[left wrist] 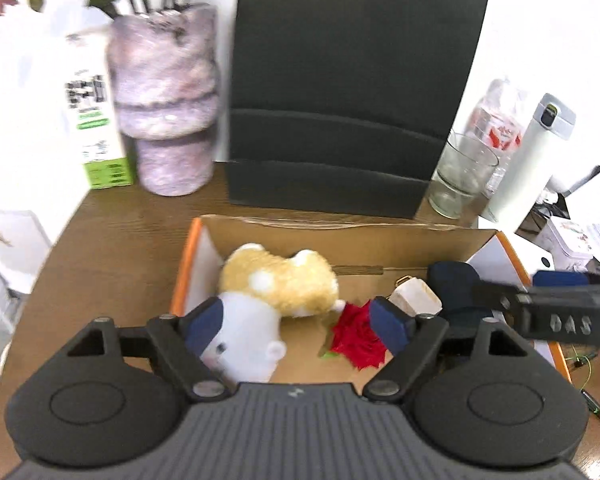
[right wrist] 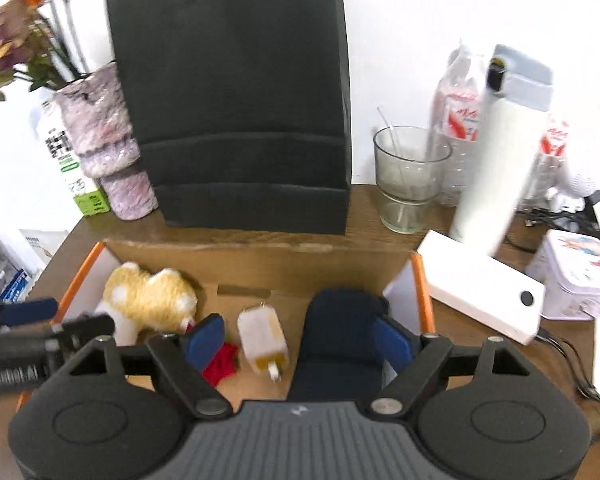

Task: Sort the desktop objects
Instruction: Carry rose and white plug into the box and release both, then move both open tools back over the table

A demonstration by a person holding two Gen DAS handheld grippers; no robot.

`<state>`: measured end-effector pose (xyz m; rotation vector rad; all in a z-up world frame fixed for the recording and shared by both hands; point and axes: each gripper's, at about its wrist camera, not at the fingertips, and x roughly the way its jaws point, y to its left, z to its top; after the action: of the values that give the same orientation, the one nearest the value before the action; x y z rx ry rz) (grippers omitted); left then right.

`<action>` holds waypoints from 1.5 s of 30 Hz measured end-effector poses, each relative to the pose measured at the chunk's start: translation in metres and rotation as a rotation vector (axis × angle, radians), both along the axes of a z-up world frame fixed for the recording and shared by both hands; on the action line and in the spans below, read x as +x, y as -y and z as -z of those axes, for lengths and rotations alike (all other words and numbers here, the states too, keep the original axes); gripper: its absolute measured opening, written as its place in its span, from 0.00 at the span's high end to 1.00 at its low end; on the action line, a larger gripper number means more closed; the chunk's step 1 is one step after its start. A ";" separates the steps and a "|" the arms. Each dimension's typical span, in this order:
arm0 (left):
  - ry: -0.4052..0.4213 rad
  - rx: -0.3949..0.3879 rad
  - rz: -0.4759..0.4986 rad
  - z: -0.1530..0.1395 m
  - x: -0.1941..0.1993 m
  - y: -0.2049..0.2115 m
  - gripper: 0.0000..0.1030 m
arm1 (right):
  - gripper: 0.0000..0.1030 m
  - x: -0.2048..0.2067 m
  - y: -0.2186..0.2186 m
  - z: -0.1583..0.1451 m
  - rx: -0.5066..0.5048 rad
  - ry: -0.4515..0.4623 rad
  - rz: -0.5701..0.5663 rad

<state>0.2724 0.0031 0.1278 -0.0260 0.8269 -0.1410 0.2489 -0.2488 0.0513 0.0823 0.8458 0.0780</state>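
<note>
A cardboard box (left wrist: 340,236) with orange edges sits on the wooden desk and also shows in the right wrist view (right wrist: 260,260). Inside lie a yellow-and-white plush toy (left wrist: 276,284) (right wrist: 148,300), a red fabric rose (left wrist: 360,340) (right wrist: 220,366), a white charger plug (left wrist: 416,300) (right wrist: 262,332) and a dark navy pouch (left wrist: 454,280) (right wrist: 340,340). My left gripper (left wrist: 298,326) is open and empty above the plush and rose. My right gripper (right wrist: 300,338) is open and empty above the plug and pouch.
Behind the box stand a black paper bag (right wrist: 236,100), a purple vase with flowers (right wrist: 100,140), a green-and-white carton (left wrist: 92,120), a glass (right wrist: 408,176), a plastic bottle (right wrist: 456,120) and a white flask (right wrist: 500,152). A white flat box (right wrist: 480,288) and a tin (right wrist: 576,276) lie right.
</note>
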 end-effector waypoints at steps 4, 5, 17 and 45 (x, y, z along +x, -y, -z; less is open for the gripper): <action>0.026 0.003 -0.022 -0.008 -0.030 0.002 0.11 | 0.18 -0.035 -0.005 -0.007 0.000 0.028 -0.020; 0.029 0.007 -0.017 -0.008 -0.037 0.003 0.09 | 0.18 -0.043 -0.007 -0.008 -0.001 0.039 -0.026; 0.155 0.004 -0.013 0.015 -0.167 -0.010 0.00 | 0.13 -0.167 -0.017 0.003 0.014 0.175 -0.014; 0.331 -0.002 0.020 0.088 -0.381 -0.019 0.00 | 0.11 -0.429 -0.028 0.078 -0.049 0.424 -0.003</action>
<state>-0.1087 0.0224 0.0398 0.0035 0.4966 -0.1601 -0.1797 -0.2203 -0.0268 0.0165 0.4234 0.0743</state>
